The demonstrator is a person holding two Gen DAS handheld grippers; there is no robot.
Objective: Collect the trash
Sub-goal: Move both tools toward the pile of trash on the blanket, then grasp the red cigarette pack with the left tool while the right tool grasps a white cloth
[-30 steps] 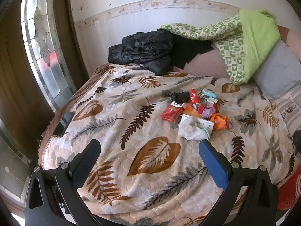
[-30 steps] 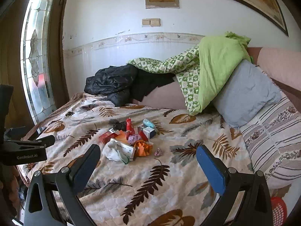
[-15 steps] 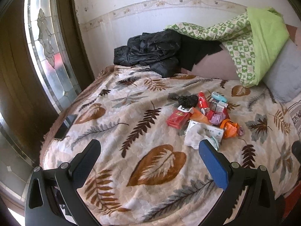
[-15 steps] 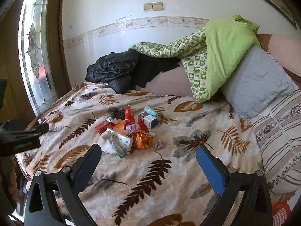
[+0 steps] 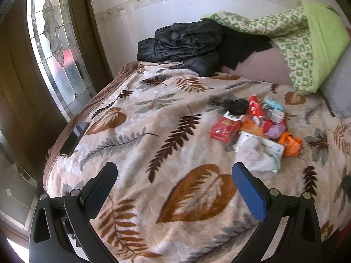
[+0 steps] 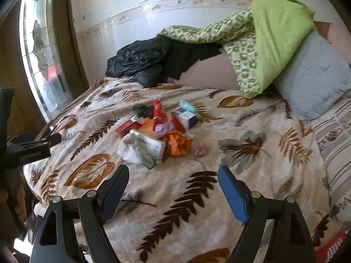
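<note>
Since both claws neared: trash pile [image 6: 158, 135] larger.

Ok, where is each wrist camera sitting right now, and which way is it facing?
Left wrist: behind the open left gripper, above the bed's near left side, facing the trash pile and black jacket.
Right wrist: behind the open right gripper, further right, facing the same pile; the left gripper's body shows at its left edge.
Shared: pile, jacket, green quilt.
</note>
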